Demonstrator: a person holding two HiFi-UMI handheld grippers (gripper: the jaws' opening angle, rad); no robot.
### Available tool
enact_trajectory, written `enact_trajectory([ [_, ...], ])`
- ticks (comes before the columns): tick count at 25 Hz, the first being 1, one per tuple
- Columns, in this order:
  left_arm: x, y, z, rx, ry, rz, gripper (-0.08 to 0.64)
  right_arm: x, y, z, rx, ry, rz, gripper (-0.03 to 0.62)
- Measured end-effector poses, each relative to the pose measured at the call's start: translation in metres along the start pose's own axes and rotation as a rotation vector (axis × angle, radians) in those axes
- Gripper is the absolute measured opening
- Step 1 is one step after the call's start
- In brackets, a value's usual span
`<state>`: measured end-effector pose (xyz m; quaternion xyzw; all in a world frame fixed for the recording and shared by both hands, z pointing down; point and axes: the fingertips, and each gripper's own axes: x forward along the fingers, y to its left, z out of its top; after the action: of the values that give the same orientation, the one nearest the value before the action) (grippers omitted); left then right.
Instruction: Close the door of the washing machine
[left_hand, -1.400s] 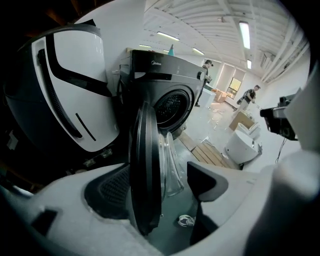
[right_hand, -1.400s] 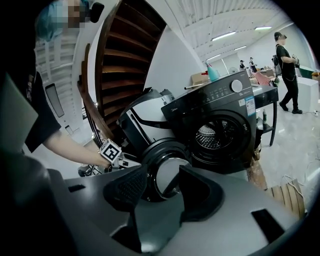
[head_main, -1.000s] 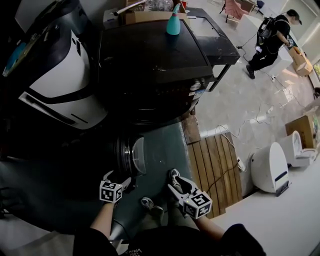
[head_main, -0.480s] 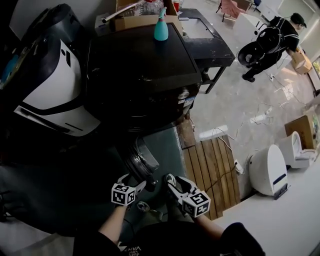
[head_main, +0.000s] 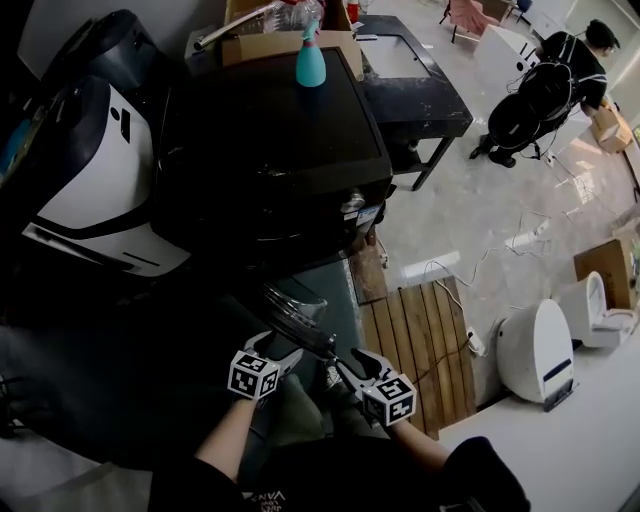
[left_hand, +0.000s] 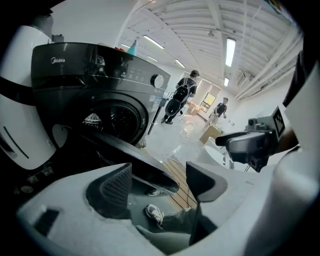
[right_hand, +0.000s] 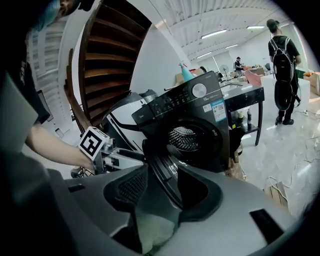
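The black washing machine (head_main: 280, 140) stands with its round door (head_main: 292, 312) swung out toward me and the drum (right_hand: 182, 137) showing. My left gripper (head_main: 275, 348) is at the door's outer edge. In the left gripper view the door's rim (left_hand: 135, 155) runs between the jaws of the left gripper (left_hand: 159, 180), which are closing, with a gap still beside the right pad. My right gripper (head_main: 345, 362) is just to the right of it. The door's edge (right_hand: 162, 167) also lies between the closing jaws of the right gripper (right_hand: 165, 187).
A teal spray bottle (head_main: 310, 62) stands on the machine. A white and black appliance (head_main: 90, 170) is at its left, a wooden pallet (head_main: 420, 345) and a white unit (head_main: 535, 350) at its right. A person with a backpack (head_main: 545, 90) stands beyond a black table (head_main: 410, 75).
The left gripper has moved right along the door to its rim, close to the right gripper. The right gripper came in slightly. The door has turned and now shows more edge-on.
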<state>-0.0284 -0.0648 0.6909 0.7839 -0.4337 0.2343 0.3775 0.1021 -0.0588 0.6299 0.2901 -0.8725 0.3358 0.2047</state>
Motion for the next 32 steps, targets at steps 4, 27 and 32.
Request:
enact_trajectory([
  [4,0.012,0.009,0.023,0.016,-0.021,0.014,0.303,0.013,-0.018,-0.002,0.048,0.010,-0.024,0.173],
  [27,0.068,0.061,0.111,0.121,-0.050,0.030,0.012,0.121,-0.116,0.039,0.269,-0.040,-0.183,0.123],
  [32,0.081,0.068,0.130,0.119,-0.066,0.032,0.013,0.137,-0.139,0.051,0.340,-0.075,-0.240,0.076],
])
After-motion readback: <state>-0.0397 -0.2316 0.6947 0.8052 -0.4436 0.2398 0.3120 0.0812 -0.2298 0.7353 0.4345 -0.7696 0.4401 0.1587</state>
